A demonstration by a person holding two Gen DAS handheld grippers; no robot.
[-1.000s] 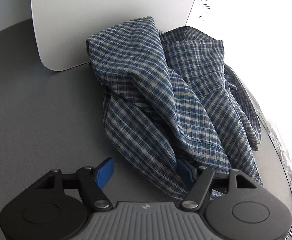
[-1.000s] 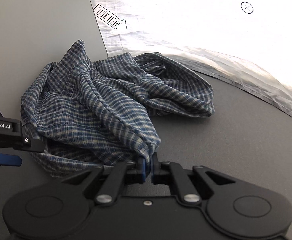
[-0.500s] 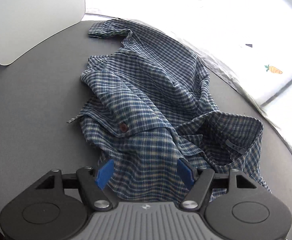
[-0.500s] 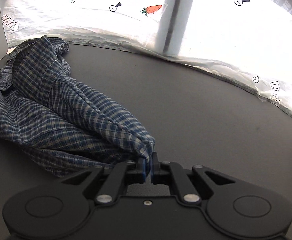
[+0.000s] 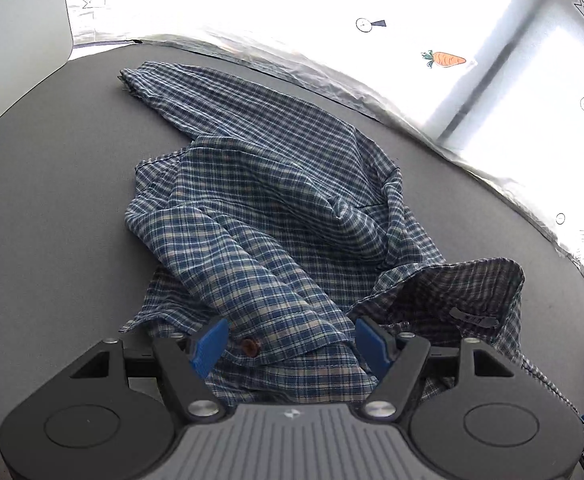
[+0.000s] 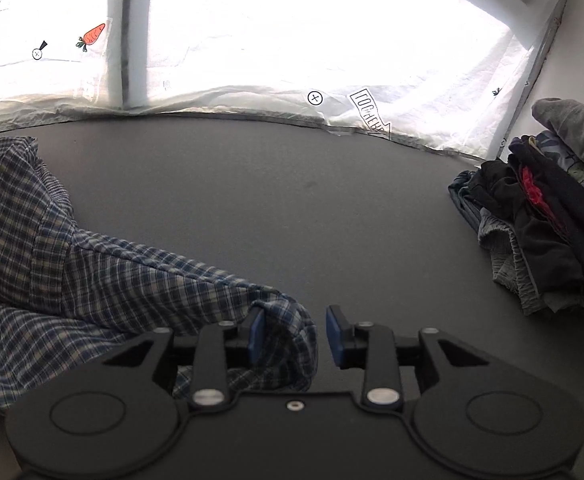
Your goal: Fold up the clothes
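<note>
A blue and white checked shirt (image 5: pixel 260 208) lies crumpled and partly spread on the dark grey table (image 5: pixel 52 200). Its collar with a label (image 5: pixel 471 316) is at the right, and a brown button (image 5: pixel 250 346) shows near the blue left pad. My left gripper (image 5: pixel 292 342) hovers wide open over the shirt's near edge, the cloth lying loose between its fingers. In the right wrist view the shirt (image 6: pixel 52 264) stretches off to the left. My right gripper (image 6: pixel 295 336) is opening. A bunched corner of the shirt leans on its left pad, and the right pad is free of it.
A heap of other clothes (image 6: pixel 543 216), black, grey and red, sits at the table's right edge. A white board (image 5: pixel 16 40) stands at the far left. A bright plastic sheet with a carrot sticker (image 5: pixel 445 59) runs behind the table. Bare tabletop (image 6: pixel 292 200) lies ahead of the right gripper.
The shirt was drawn out to the right from a bunched heap by the white board and now lies spread. The right jaws, shut on its corner before, have come apart.
</note>
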